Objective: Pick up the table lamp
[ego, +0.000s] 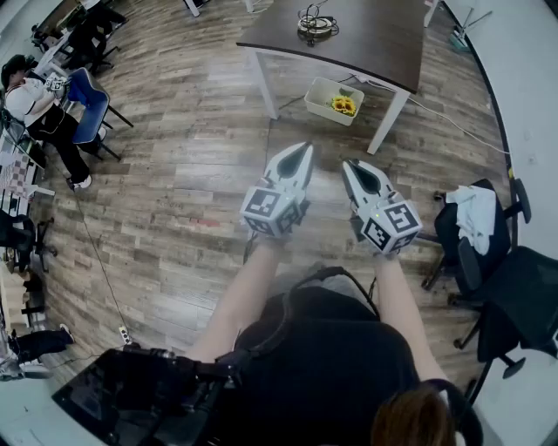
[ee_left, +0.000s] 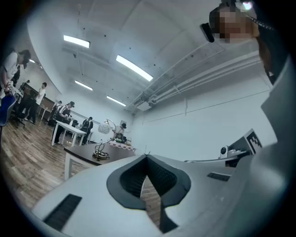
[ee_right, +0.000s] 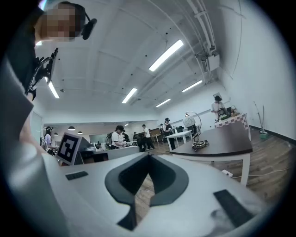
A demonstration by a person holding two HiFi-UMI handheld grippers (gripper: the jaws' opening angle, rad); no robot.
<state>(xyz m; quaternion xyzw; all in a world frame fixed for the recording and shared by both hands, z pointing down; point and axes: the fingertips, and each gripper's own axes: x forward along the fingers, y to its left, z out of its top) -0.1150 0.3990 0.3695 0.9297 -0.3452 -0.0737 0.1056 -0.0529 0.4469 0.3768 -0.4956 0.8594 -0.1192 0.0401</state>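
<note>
While both tongs hang clenched and empty, left gripper (ego: 302, 152) beside right gripper (ego: 350, 167), the lamp (ego: 316, 22) sits on the table (ego: 384, 52) at twelve o'clock, well apart. Its wiry hoop looks tippy; a pinch high up may topple it. No writing is readable, only square markers.

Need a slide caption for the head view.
Left tool and right tool, both shut and empty, face the table lamp on the dark table ahead.
</note>
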